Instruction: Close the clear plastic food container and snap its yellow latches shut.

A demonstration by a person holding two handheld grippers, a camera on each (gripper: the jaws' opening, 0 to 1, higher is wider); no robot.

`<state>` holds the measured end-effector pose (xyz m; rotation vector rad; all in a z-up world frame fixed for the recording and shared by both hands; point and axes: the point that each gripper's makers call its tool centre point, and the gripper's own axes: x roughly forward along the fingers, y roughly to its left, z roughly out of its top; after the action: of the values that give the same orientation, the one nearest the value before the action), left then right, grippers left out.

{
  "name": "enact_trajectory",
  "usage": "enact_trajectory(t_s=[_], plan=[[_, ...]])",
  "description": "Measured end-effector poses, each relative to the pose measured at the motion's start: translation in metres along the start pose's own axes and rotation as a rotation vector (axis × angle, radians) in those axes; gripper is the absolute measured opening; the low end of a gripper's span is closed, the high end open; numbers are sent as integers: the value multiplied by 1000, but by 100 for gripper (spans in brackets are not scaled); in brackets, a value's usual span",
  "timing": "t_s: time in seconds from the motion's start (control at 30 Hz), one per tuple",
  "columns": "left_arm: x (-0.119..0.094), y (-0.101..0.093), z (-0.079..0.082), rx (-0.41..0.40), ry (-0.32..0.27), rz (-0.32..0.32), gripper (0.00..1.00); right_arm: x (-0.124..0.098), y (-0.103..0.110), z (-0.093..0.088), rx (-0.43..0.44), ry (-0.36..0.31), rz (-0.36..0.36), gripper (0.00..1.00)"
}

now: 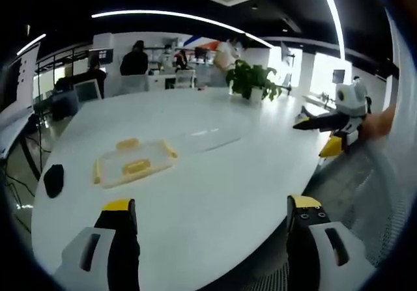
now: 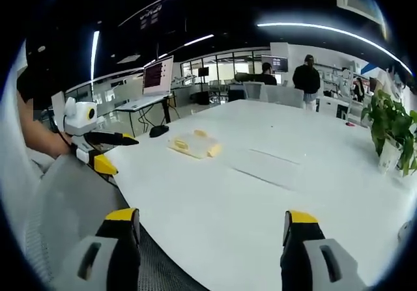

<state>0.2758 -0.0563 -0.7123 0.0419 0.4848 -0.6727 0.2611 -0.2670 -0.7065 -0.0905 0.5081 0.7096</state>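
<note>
— What is seen on the glossy white oval surface (image 1: pixel 215 193)?
— A clear, rectangular plastic container (image 1: pixel 133 163) with yellow latches (image 1: pixel 136 167) is seen left of centre, its flat transparent lid (image 1: pixel 212 138) laid beside it.
— And the grippers?
— The left gripper (image 1: pixel 212 206) and the right gripper (image 2: pixel 212 219) are held apart, nothing clamped.

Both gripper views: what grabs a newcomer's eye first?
The big white table, mostly bare, with a yellow-latched lid lying flat on it and the clear container base just beyond. Both grippers hang open off the table's edge, left gripper and right gripper. A potted plant stands at the far side.
</note>
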Motion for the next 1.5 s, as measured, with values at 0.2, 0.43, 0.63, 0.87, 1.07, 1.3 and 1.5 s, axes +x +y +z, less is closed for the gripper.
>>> enact_trajectory(t_s=[0.2, 0.43, 0.63, 0.87, 1.07, 1.3, 1.5], plan=[[-1, 1, 5, -1, -16, 5, 93, -1, 0, 4, 9, -12, 15, 92], [-1, 5, 9, -18, -25, 11, 92, 3, 0, 7, 19, -8, 35, 91], [-1, 4, 12, -20, -29, 2, 91, 7, -3, 8, 6, 8, 36, 91], [-6, 17, 14, -49, -49, 15, 90, 10, -7, 17, -14, 4, 32, 91], [-8, 22, 14, -46, -42, -6, 89, 18, -3, 18, -19, 21, 63, 90], [-7, 35, 15, -12, -23, -14, 86, 29, -1, 25, -43, 36, 80, 88], [-6, 47, 13, -1, -4, -19, 86, 41, 1, 27, -75, 46, 95, 90]])
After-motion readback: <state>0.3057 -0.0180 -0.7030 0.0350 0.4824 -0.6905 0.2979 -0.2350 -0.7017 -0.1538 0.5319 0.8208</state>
